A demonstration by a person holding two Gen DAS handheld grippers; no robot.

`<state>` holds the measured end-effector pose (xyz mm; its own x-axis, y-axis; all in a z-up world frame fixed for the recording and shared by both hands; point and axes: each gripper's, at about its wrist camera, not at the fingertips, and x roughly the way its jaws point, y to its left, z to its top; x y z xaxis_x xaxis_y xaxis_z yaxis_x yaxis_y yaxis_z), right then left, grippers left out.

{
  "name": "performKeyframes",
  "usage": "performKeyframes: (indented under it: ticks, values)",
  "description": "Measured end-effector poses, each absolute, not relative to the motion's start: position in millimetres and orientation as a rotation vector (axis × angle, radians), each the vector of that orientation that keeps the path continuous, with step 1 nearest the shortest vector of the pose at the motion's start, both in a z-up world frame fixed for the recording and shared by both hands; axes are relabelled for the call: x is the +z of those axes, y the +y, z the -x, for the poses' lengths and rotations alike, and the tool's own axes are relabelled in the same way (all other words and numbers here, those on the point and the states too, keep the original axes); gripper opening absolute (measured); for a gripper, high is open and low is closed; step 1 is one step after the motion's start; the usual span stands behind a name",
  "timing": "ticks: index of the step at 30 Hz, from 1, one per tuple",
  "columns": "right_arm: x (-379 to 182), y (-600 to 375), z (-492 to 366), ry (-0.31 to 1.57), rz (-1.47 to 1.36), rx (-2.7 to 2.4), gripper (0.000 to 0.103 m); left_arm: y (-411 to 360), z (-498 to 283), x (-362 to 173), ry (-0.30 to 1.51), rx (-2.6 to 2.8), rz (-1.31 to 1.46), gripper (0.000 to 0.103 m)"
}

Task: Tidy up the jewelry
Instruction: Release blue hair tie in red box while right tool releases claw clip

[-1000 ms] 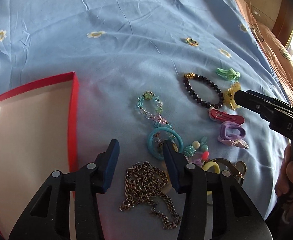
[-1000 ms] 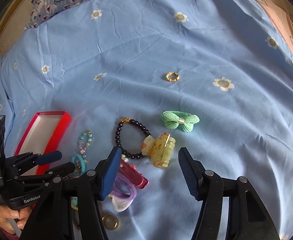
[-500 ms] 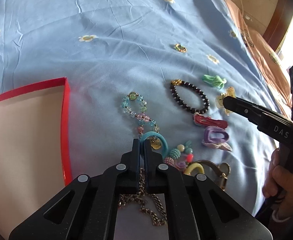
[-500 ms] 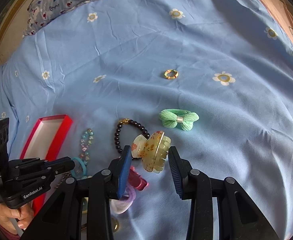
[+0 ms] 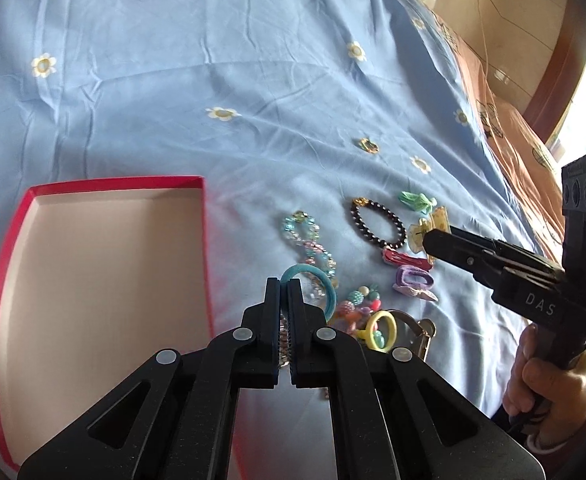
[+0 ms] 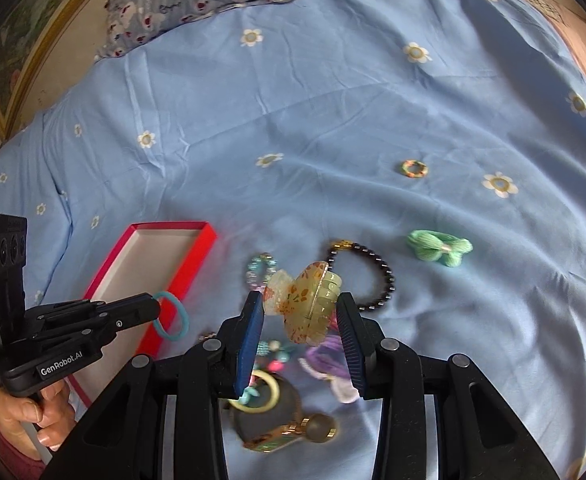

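Right wrist view: on the blue bedsheet (image 6: 333, 120) sits the red box (image 6: 197, 258). The right claw (image 6: 299, 322) is clamped on the yellow hair clip (image 6: 305, 300), raised off the sheet. The left claw (image 6: 155, 310) pinches the teal hair tie (image 6: 173, 320), dangling beside the box.

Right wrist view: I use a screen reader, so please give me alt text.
The right claw grips a yellowish floral hair clip above a blue flowered bedsheet. At left, the left claw holds a teal hair tie near an open red box.

Glossy plastic claw clip (image 6: 307, 304), wrinkled cloth sheet (image 6: 333, 100)
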<state>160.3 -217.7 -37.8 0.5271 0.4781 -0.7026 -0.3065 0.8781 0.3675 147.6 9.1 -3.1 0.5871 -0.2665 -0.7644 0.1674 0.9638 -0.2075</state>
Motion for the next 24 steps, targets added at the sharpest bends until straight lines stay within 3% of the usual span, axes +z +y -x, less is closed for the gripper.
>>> performKeyframes:
  ticks: [24]
  values:
    - [-17.7, -73.0, -162.8, 0.902, -0.104, 0.767, 0.038, 136.9, -143.8, -4.2, 0.875, -0.034, 0.241, 0.002]
